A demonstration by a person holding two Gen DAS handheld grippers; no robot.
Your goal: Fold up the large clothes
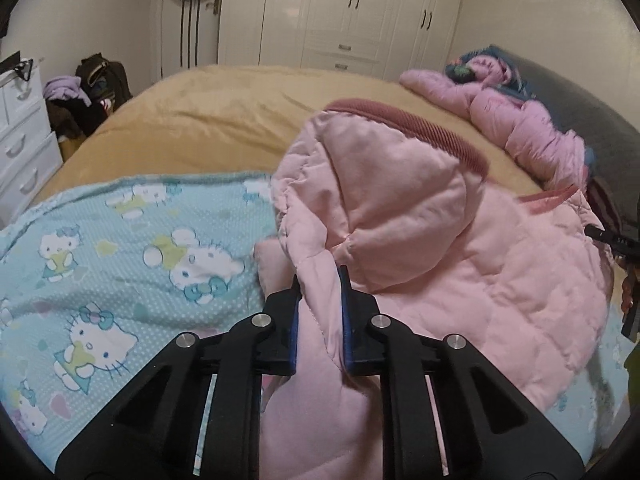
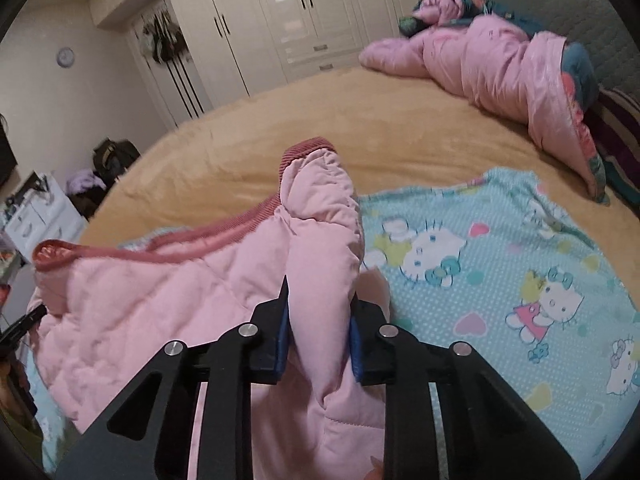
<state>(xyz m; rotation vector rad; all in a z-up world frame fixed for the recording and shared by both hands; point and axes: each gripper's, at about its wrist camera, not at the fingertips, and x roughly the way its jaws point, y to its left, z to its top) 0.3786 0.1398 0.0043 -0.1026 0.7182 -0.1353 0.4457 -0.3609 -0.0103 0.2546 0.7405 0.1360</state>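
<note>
A light pink quilted jacket [image 1: 440,248] with darker pink ribbed trim lies bunched on a blue cartoon-cat sheet [image 1: 120,248] at the near side of the bed. My left gripper [image 1: 320,280] is shut on a fold of the jacket's edge, which passes between its blue pads. In the right wrist view the same jacket [image 2: 180,292] lies to the left on the sheet [image 2: 500,272]. My right gripper [image 2: 318,296] is shut on another thick fold, and a ribbed-cuffed part [image 2: 312,184] stands up beyond it.
The bed has a tan blanket [image 1: 224,120]. A second pink padded garment [image 1: 512,112] lies by the grey headboard [image 1: 580,112] at the far right. White wardrobes [image 1: 340,12] stand behind the bed. A white drawer unit [image 1: 20,132] and a heap of bags [image 1: 88,92] are at left.
</note>
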